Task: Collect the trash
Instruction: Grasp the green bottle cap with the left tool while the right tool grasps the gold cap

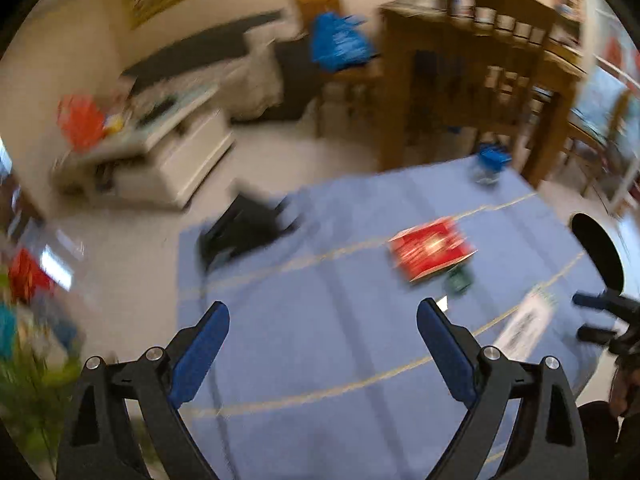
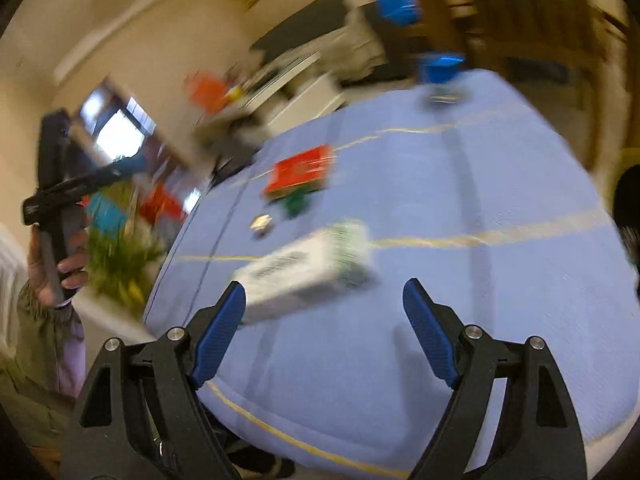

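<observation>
Both views blurred. Left tool (image 1: pixel 322 324) & right tool (image 2: pixel 324 306) wide open, empty, over blue-cloth worktop (image 2: pixel 460 320). White cardboard box (image 2: pixel 308 270) lies just ahead of right tool; red flat carton (image 1: pixel 430 250) mid-worktop

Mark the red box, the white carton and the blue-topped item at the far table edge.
red box (image 2: pixel 301 171), right wrist view, top face
white carton (image 2: pixel 308 270), right wrist view, long side
blue-topped item (image 2: pixel 441 68), right wrist view, blue top

walls (image 1: pixel 60 52) cream | floor (image 1: pixel 132 232) pale | shelving (image 1: pixel 460 92) wooden — blurred | window (image 2: pixel 120 132) bright, probably daylight
</observation>
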`<state>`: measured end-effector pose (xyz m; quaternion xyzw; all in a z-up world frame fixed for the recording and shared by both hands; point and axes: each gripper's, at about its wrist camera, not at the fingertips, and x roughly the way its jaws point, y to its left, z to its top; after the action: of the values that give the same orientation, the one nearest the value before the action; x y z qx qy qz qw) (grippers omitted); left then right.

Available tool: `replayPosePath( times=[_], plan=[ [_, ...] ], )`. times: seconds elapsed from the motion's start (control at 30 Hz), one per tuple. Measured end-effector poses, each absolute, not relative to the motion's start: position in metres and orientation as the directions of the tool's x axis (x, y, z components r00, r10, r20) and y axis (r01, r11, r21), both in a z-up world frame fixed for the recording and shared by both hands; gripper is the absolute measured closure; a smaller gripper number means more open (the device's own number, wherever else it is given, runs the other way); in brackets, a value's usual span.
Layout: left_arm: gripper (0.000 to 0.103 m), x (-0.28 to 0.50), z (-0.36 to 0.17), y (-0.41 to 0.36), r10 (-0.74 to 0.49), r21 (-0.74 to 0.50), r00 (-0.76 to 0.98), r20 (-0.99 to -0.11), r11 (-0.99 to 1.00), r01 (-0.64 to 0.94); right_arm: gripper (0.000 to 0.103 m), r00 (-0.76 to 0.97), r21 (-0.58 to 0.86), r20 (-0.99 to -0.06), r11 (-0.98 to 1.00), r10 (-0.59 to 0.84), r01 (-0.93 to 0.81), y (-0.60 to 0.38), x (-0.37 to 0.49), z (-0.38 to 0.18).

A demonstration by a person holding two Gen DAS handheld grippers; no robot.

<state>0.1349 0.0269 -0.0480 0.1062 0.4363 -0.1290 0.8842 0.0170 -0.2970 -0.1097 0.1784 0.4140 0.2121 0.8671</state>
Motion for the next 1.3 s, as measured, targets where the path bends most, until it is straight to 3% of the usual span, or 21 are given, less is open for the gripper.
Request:
replayPosePath(
  times=[0.2, 0.3, 0.53, 0.73, 0.87, 1.1, 1.3],
  plan=[
    [0.012, 0.127, -0.094, 0.097, -0.136, -0.007, 0.535, -0.834, 0.972, 0.236, 0.043, 0.503, 0.400, -0.705, 0.866, 0.500, -0.300, -0.208, 0.068, -0.104],
    [0.012, 0.122, -0.110, 0.119, -0.150, -0.037, 0.520, -0.841, 0.974, 0.221, 0.049, 0.512, 0.316, -0.747, 0.904, 0.425, -0.289, -0.183, 0.079, -0.117],
    [0.012, 0.114, -0.119, 0.126, -0.201, -0.079, 0.519, -0.831, 0.966, 0.248, 0.058, 0.482, 0.203, -0.815, 0.937, 0.322, -0.282, -0.147, 0.109, -0.138],
    [0.012, 0.114, -0.111, 0.110, -0.245, -0.094, 0.526, -0.814, 0.950, 0.298, 0.059, 0.472, 0.049, -0.861, 0.955, 0.188, -0.292, -0.117, 0.126, -0.159],
    [0.012, 0.115, -0.106, 0.095, -0.265, -0.087, 0.530, -0.806, 0.938, 0.337, 0.082, 0.465, 0.062, -0.862, 0.952, 0.203, -0.300, -0.117, 0.123, -0.164],
    [0.012, 0.123, -0.106, 0.028, -0.326, -0.101, 0.459, -0.826, 0.888, 0.448, 0.082, 0.562, 0.279, -0.748, 0.935, 0.354, -0.217, -0.176, 0.086, -0.139],
    [0.019, 0.152, -0.122, -0.063, -0.334, -0.141, 0.343, -0.878, 0.865, 0.481, 0.082, 0.688, 0.437, -0.651, 0.900, 0.322, -0.008, -0.272, 0.059, -0.135]
  ],
)
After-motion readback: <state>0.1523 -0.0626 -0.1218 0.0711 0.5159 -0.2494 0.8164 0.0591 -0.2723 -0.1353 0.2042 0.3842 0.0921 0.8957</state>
